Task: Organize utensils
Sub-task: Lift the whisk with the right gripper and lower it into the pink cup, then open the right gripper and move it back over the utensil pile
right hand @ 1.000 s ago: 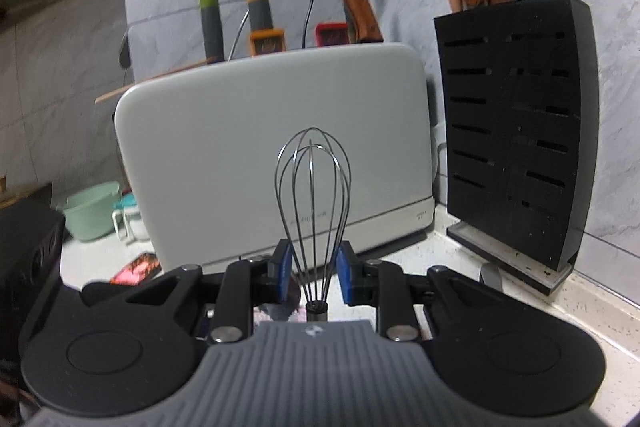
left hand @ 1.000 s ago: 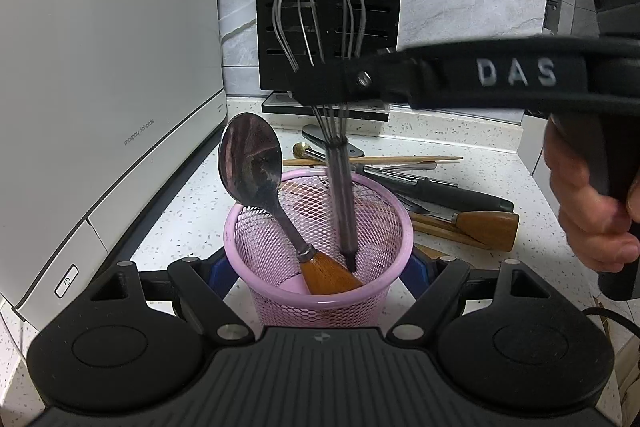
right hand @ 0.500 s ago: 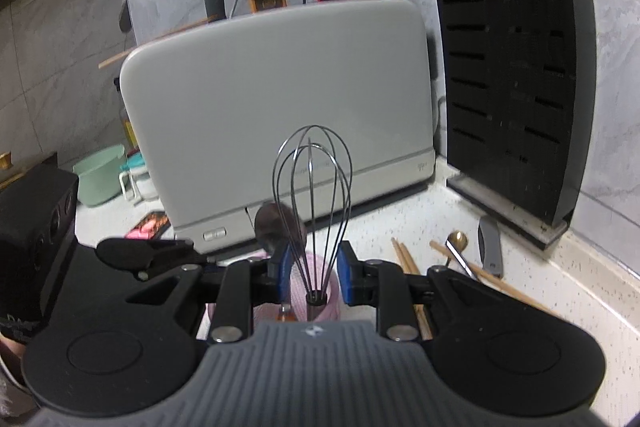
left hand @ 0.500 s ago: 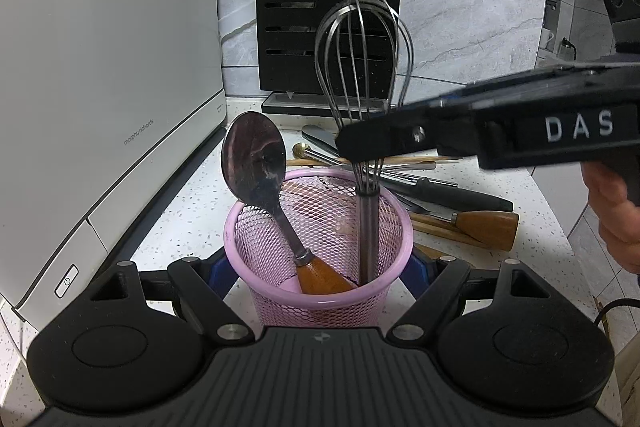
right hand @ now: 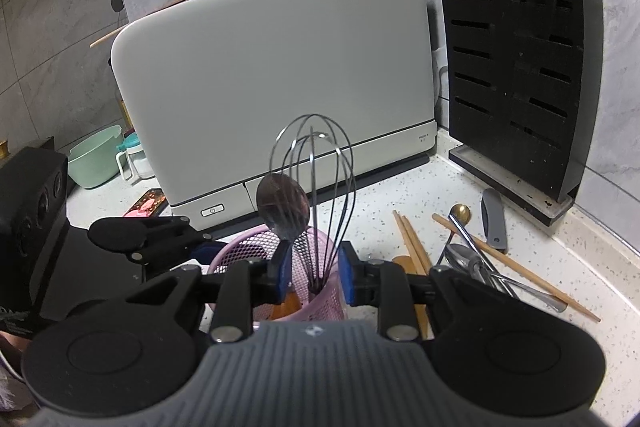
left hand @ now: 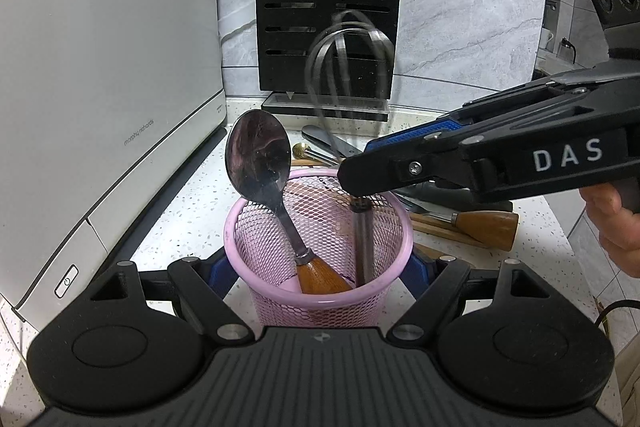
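As the right gripper [right hand: 313, 277] opens its jaws, pads clear of the wires, the whisk [right hand: 316, 187] stands handle-down in the pink mesh cup [left hand: 320, 291] beside a wooden-handled spoon [left hand: 260, 163]. The left gripper [left hand: 320, 267] clamps the cup. Next, judged: withdraw and fetch a loose utensil [right hand: 496, 267] from the counter.

Left gripper [left hand: 316, 263] fingers clamped, angled downward, right gripper [right hand: 313, 273] fingers opening, hand [left hand: 616, 223] gripping its handle
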The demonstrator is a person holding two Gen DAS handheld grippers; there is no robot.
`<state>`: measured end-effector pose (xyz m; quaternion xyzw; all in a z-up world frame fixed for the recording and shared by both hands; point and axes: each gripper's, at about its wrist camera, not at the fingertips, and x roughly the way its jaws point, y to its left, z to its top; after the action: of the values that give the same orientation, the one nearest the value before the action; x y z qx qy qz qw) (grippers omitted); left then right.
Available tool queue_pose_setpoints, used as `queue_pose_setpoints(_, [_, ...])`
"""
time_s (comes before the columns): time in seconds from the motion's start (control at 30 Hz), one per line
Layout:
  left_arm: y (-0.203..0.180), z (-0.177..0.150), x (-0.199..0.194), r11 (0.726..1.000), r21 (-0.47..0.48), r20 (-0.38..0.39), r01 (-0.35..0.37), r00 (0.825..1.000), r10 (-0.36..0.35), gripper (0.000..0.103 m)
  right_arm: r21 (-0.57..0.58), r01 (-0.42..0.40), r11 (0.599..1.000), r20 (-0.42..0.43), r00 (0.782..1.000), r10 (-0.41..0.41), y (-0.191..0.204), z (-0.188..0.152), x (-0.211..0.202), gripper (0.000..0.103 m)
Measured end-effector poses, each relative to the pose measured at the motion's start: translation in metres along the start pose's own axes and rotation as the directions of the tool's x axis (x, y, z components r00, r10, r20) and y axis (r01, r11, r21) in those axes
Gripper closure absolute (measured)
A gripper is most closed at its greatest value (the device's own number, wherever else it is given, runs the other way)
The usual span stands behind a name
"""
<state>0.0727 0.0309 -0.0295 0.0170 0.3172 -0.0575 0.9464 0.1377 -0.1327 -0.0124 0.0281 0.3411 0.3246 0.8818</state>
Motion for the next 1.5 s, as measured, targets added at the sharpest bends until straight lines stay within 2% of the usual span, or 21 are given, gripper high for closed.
queue_pose_setpoints(0.1, [0.000,0.000,0.000,1.000,-0.001,0.000,0.000,1.000,0.000,0.010,-0.004,-0.003,1.000,-0.005,1.000,0.003,0.000,0.001,-0.003,0.071])
queue_pose_setpoints(0.23, [0.000,0.000,0.000,1.000,0.000,0.000,0.000,1.000,0.000,0.010,-0.012,0.011,1.000,-0.003,1.000,-0.011,0.000,0.003,-0.011,0.067])
queue_pose_setpoints(0.5, [0.000,0.000,0.000,1.000,0.000,0.001,-0.001,1.000,0.001,0.010,0.047,0.097,0.994,0.041,0.994,-0.099,-0.022,0.012,-0.033,0.067])
queue_pose_setpoints(0.67, [0.000,0.000,0.000,1.000,0.000,0.001,-0.001,1.000,0.001,0.010,0.074,0.195,0.978,-0.040,0.981,-0.192,-0.038,0.010,-0.028,0.067])
queue_pose_setpoints(0.9, [-0.001,0.000,-0.001,1.000,0.001,0.001,-0.002,1.000,0.002,0.010,-0.007,0.261,0.965,-0.180,0.949,-0.258,-0.046,-0.004,-0.004,0.068])
queue_pose_setpoints(1.0, [-0.001,0.000,-0.001,1.000,0.001,0.001,-0.002,1.000,0.002,0.010,-0.012,0.273,0.962,-0.243,0.933,-0.267,-0.053,-0.011,0.006,0.070])
queue_pose_setpoints(1.13, [-0.001,0.000,-0.001,1.000,0.001,0.001,-0.003,1.000,0.003,0.010,0.011,0.286,0.958,-0.304,0.914,-0.269,-0.063,-0.019,0.015,0.082])
queue_pose_setpoints(1.3, [-0.001,0.000,-0.001,1.000,0.002,0.002,-0.002,1.000,0.002,0.010,0.031,0.295,0.955,-0.336,0.903,-0.268,-0.072,-0.023,0.024,0.086])
queue_pose_setpoints(1.5, [-0.001,0.000,-0.001,1.000,0.003,0.002,-0.003,1.000,0.003,0.010,0.080,0.302,0.950,-0.369,0.894,-0.254,-0.085,-0.029,0.034,0.086])
